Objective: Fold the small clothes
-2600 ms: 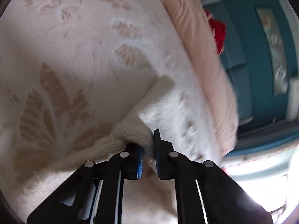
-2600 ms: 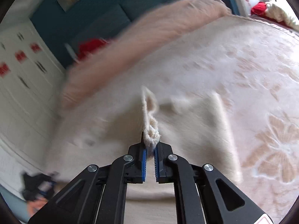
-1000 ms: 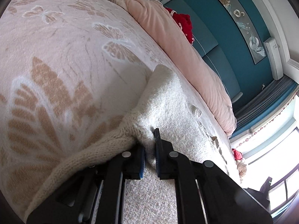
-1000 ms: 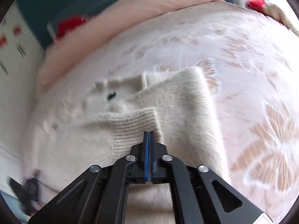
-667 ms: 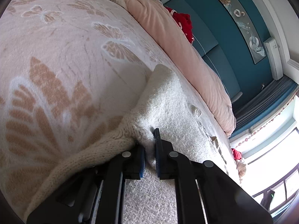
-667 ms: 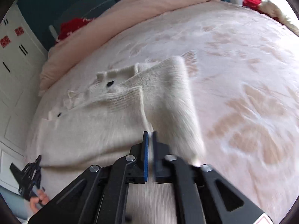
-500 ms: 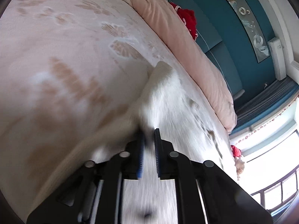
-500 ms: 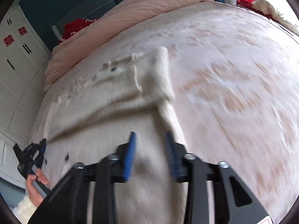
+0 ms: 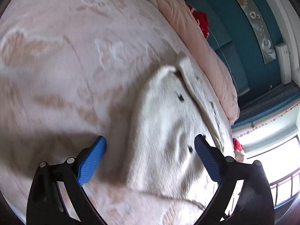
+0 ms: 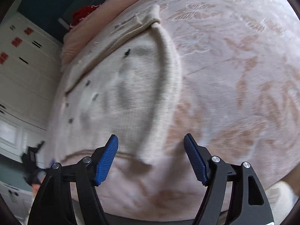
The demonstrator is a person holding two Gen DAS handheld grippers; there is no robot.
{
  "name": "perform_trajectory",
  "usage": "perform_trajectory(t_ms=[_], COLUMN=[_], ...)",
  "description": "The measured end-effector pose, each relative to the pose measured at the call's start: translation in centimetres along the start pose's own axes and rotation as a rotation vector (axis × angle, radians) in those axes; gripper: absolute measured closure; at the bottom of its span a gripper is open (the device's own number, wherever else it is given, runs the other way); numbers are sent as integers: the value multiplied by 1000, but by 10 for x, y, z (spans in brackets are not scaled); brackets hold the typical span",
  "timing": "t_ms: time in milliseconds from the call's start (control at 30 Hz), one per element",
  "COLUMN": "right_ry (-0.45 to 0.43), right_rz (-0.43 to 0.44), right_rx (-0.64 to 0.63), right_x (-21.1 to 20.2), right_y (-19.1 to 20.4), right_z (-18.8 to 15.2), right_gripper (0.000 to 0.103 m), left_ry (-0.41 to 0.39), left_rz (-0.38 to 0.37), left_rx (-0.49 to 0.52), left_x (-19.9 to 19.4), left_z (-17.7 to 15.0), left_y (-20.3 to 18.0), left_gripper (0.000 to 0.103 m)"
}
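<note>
A small cream knitted cardigan with dark buttons lies flat on the bed, folded, its sleeves tucked in. It also shows in the right wrist view. My left gripper is open and empty, held above the cardigan's near left edge. My right gripper is open and empty, held above the cardigan's near right corner. The left gripper also shows in the right wrist view, at the far left edge.
The bed has a pink blanket with a tan butterfly and leaf pattern. A rolled pink duvet and a red item lie by the teal headboard. White cupboards stand beyond the bed's side.
Both grippers have let go of the cardigan, opened wide and pulled back and up from it. The cardigan now lies folded on the blanket.
</note>
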State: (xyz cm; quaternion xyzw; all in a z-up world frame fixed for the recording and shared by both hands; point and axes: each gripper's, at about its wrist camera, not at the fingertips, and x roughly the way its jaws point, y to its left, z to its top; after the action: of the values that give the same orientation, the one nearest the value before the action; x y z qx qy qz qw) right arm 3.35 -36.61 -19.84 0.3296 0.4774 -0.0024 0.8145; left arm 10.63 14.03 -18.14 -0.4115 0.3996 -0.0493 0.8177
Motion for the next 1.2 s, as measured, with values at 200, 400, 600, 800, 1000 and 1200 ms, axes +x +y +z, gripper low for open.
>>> perform_trajectory(t_ms=[200,400,600,800,1000,1200], right_ry=[-3,-29,-113,-91,30,245], right_rz=[75,130,165,114,2,-76], right_rx=[95,247,157,27,-159,-308], right_x=[23,21,-43,-93,-121,-133], right_y=[6,-8,13,26,23,6], right_z=[1,8,14,-6,-64,-139], right_gripper=[33,94,96,96,96,96], left_ry=[90,241,170,163,296,416], left_rz=[-23,-129,-113,-100,-16,57], left_rx=[-36,-215,-148,-44,114,219], left_x=[14,38,-15,-79,-121,-171], left_z=[-8,-7,-7,-19,-63,-115], left_y=[-11,-5,-17,-24,-20,-5], left_gripper=[8,91,96,97,97,97])
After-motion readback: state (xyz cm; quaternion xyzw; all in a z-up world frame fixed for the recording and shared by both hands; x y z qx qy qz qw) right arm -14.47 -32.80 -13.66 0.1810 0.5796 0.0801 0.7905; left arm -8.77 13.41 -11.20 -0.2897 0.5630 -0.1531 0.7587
